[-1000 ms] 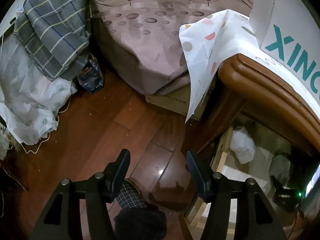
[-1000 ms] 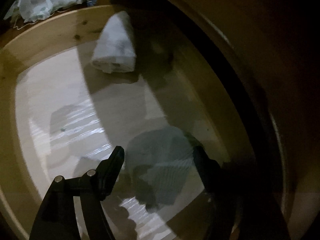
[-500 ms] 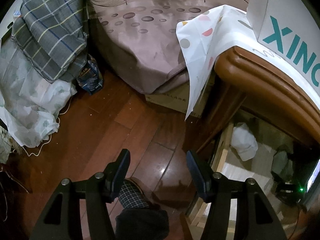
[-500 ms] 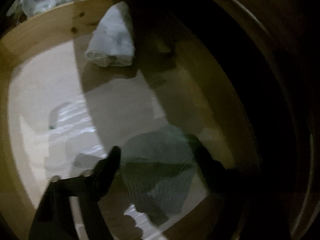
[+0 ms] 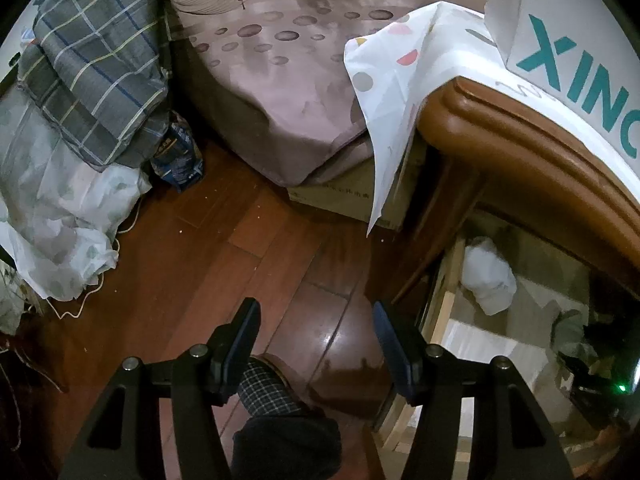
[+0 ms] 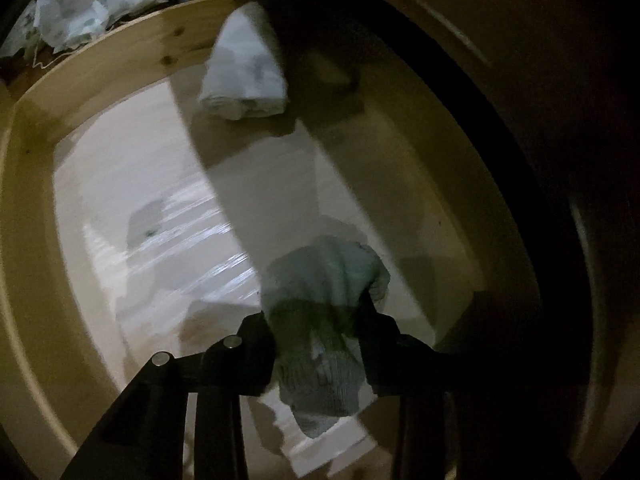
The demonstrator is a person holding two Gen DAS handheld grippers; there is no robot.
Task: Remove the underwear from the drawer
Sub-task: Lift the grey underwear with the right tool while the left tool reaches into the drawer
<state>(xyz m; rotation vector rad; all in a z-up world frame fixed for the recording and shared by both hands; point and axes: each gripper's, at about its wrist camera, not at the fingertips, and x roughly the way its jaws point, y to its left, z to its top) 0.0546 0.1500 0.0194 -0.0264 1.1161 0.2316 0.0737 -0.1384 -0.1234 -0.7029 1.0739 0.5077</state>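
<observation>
My right gripper is down inside the drawer, its jaws closing on the grey-green underwear, which is bunched between the two fingers with a ribbed part hanging below them. The pads already press into the cloth on both sides. That garment sits toward the drawer's near right side, in the shadow of the cabinet top; a white rolled bundle lies apart from it by the far wall. My left gripper hangs with its jaws apart and nothing between them over the wooden floor, just outside the drawer's left wall.

The risk I see is a thin grip: if the fingers have caught only a fold, the cloth could slide out as I lift. The dangling part could also drag on the drawer's wall or catch under the overhanging cabinet edge on the way out.
</observation>
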